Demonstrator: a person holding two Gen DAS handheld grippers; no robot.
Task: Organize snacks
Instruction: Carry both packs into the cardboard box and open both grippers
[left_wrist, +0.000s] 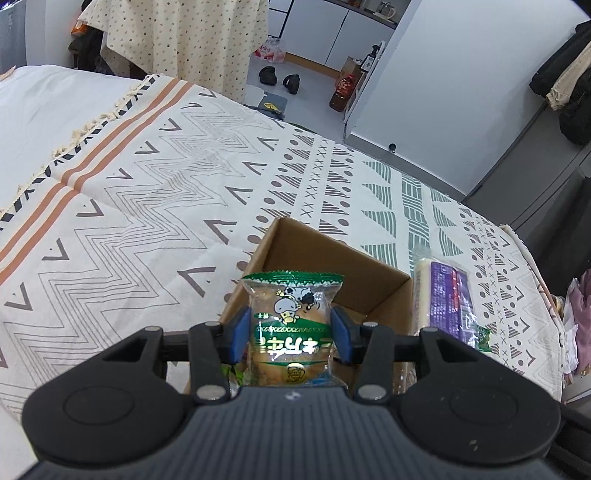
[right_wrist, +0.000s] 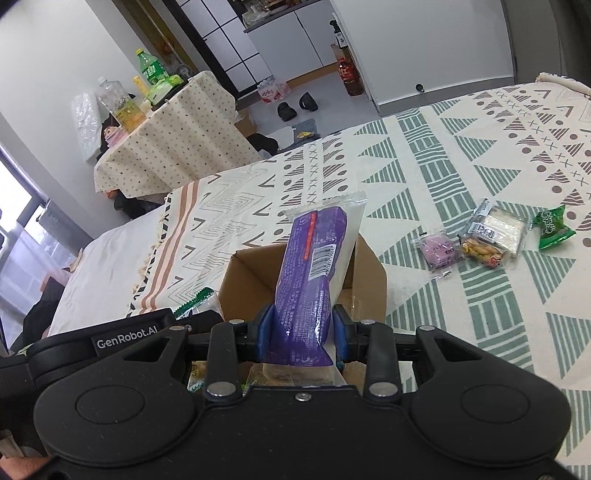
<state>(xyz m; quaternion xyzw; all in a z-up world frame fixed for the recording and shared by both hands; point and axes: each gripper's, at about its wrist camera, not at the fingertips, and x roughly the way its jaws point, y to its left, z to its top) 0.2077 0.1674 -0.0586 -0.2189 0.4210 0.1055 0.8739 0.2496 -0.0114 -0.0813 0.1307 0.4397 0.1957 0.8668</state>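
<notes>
L gripper was clamped on a green-topped bun packet, blue pads pressing both sides, packet upright w/ its sealed edge pointing away from the cam. It hung over the near part of an open cardboard box. Inside the box, under the jaws, more wrappers showed; contents too hidden to ID. R gripper was clamped on a long purple wafer pack, gripped at its near end, far end tilted up and away, barcode side facing the cam. That pack was also over the box opening. In the L view the same purple pack showed just beside the box's right wall.

Box sat on a patterned bedspread. Toward the spread's right side, well apart from the box, lay a loose cluster: small pink packet, clear packet w/ yellowish pieces touching a grey-white packet, and a green packet near them. Far off, past the bed's far edge: floor w/ a pair of dark shoes and a side table under a dotted cloth carrying bottles.
</notes>
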